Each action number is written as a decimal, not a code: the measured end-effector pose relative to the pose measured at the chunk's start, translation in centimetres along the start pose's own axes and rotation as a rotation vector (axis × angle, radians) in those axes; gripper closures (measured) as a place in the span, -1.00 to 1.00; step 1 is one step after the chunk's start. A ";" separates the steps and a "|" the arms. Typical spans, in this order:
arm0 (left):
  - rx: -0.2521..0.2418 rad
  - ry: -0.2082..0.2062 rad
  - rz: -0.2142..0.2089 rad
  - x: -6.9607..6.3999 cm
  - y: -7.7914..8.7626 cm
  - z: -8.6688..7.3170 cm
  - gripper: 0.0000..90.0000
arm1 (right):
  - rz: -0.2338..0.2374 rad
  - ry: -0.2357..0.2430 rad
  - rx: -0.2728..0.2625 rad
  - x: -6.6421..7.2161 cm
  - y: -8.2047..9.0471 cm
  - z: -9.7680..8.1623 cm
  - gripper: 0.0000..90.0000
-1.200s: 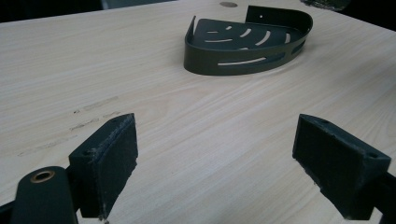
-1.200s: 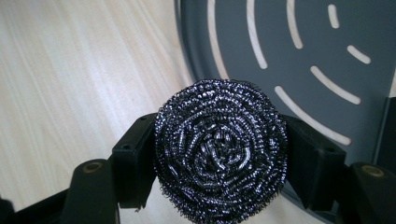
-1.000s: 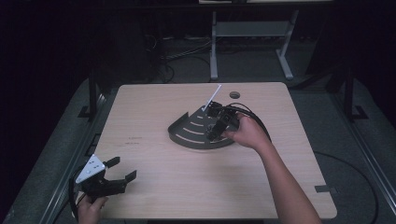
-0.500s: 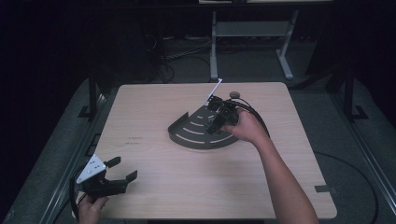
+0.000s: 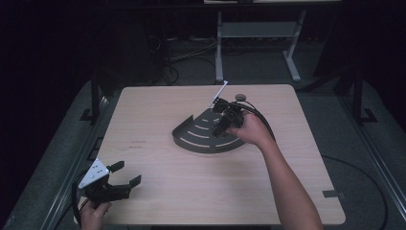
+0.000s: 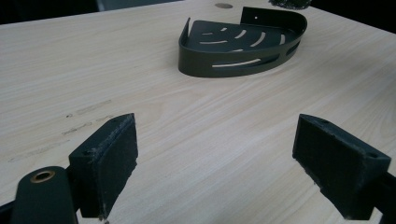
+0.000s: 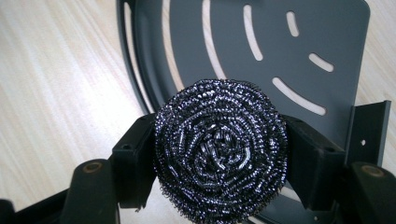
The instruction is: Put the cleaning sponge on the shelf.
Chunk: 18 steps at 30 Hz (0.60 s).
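Squarely between right tongs (image 7: 219, 154) (clamped): scourer (image 7: 220, 149)

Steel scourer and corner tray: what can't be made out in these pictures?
- High view: the steel scourer is hidden behind the right gripper and the hand.
- Right gripper view: the scourer covers the corner tray floor under it, so its height above the tray can't be told.
- Left gripper view: the tray's far corner is cut off.

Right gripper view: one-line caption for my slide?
Right tongs clamp a round steel scouring pad above the dark slotted corner tray on the wooden table.
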State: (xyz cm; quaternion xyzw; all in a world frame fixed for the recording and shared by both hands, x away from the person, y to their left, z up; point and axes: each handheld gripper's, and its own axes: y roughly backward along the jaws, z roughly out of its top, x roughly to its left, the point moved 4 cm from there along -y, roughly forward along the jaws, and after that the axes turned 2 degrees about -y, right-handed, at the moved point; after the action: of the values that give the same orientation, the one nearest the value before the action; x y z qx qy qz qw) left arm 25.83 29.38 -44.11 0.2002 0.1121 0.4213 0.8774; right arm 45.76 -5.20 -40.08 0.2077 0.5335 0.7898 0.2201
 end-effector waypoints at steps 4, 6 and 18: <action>0.001 -0.001 0.001 -0.1 -0.1 0.0 -0.70 | -0.009 -0.006 -0.005 -0.4 -0.3 0.1 -0.28; 0.000 0.001 0.001 -0.1 0.0 0.0 -0.70 | -0.005 -0.015 -0.002 -0.6 -0.6 0.2 -0.28; 0.003 0.000 -0.004 -0.1 -0.2 0.0 -0.70 | -0.016 -0.048 0.018 -1.5 -2.4 0.6 -0.28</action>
State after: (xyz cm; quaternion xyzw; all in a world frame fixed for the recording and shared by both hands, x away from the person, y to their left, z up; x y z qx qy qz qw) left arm 25.87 29.18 -44.16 0.2013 0.1130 0.4193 0.8780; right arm 47.64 -4.83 -42.27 0.2245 0.5367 0.7779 0.2373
